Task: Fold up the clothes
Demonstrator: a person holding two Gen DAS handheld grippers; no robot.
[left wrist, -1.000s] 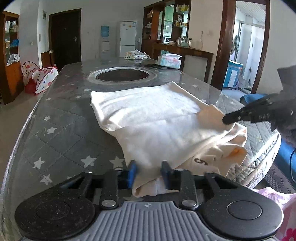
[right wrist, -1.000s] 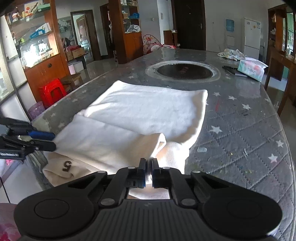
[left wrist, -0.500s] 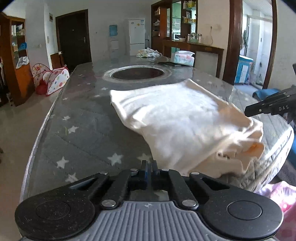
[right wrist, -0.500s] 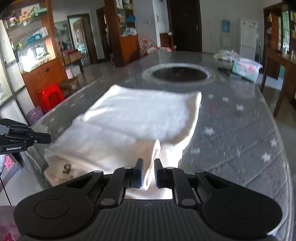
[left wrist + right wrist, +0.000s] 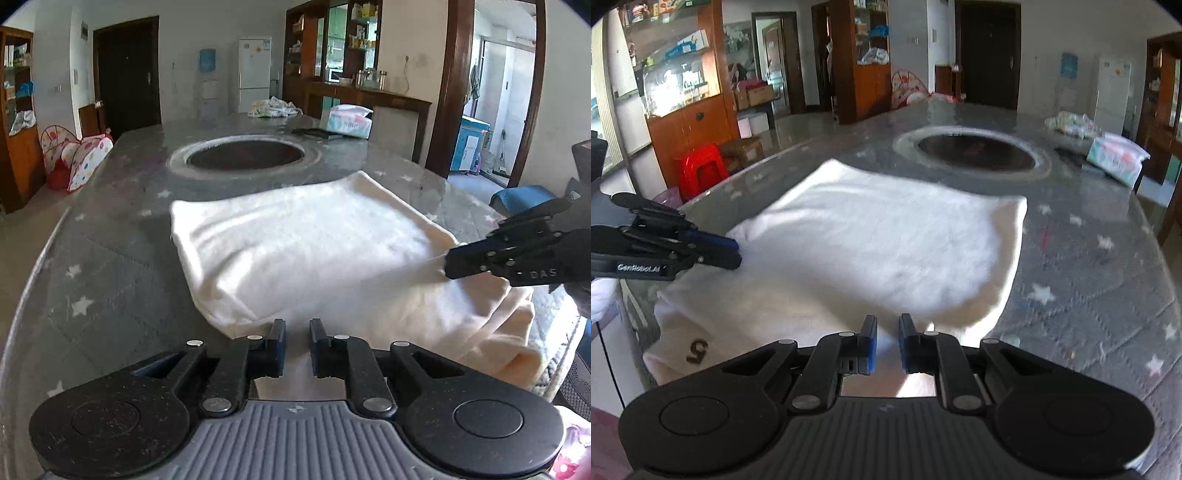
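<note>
Sunlit room, wooden cabinets (image 5: 690, 122), fridge (image 5: 254, 74)

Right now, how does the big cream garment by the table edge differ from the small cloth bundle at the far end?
The cream garment lies flat in folded layers; the cloth bundle is a crumpled heap. The cream garment is plain apart from a dark 5; the cloth bundle looks patterned. The cream garment overhangs the near edge; the cloth bundle sits beyond the round recess. Both are fabric on the same star-print table.
</note>
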